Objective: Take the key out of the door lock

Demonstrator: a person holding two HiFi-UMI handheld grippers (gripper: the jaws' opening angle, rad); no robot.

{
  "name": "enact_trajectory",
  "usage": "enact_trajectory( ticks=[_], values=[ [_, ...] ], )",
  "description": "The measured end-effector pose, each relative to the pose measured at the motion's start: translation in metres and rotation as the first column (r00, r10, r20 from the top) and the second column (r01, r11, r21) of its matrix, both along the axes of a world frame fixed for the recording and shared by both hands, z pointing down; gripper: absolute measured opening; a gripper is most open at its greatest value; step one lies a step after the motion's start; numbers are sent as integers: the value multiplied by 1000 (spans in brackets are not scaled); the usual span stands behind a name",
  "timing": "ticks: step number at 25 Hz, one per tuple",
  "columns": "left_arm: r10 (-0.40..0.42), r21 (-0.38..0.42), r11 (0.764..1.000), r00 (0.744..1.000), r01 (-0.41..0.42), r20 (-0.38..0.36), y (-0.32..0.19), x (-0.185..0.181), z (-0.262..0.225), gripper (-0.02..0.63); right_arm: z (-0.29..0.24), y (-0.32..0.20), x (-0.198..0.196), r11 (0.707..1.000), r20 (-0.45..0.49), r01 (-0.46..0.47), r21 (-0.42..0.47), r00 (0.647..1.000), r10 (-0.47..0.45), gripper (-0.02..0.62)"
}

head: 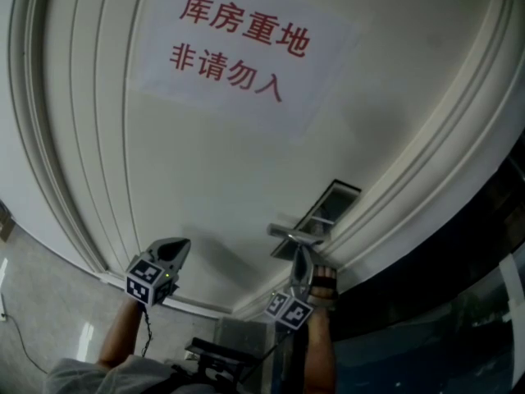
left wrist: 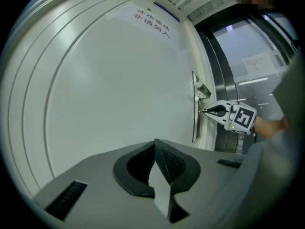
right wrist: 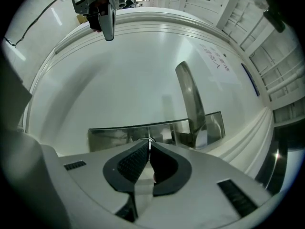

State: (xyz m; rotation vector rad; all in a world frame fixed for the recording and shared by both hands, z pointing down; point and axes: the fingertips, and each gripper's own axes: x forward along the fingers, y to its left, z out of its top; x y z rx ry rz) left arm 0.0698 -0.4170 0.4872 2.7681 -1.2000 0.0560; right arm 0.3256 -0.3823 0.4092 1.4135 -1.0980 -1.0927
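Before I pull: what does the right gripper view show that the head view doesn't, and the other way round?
Only the right gripper view: the right claw shut on the key, with its tips at the lock plate. Only the head view: the person's right forearm behind that claw. Both: the door, its paper sign, the lever handle and the left claw, held away from the lock.

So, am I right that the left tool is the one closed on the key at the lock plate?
Not quite: the right tool is the one closed on the key at the lock plate, as the right gripper view shows. The left tool is shut on nothing, off to the side of the door.
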Motion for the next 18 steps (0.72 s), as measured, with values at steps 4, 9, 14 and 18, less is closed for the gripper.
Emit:
enact_trajectory(
  ticks=[4,9,14,18],
  values=[
    [6,-1,1000,1000,-6,-4,2,-1,-1,5,3,0,2,999,-41,-15,-29,999,14,23],
    [20,-4,1000,1000,-20,-1,5,2,1,5,2,0,1,999,-42,-21,-39,999,20,21],
    [22,1,1000,1000,-22,-6,5,-1,-2,5,-1,1,-1,999,-45,-29,-45,999,27,21],
    [24,-2,1000,1000,-24,-2,7,-4,-2,5,2,1,0,998,-46,-34,-58,998,32,21]
  ],
)
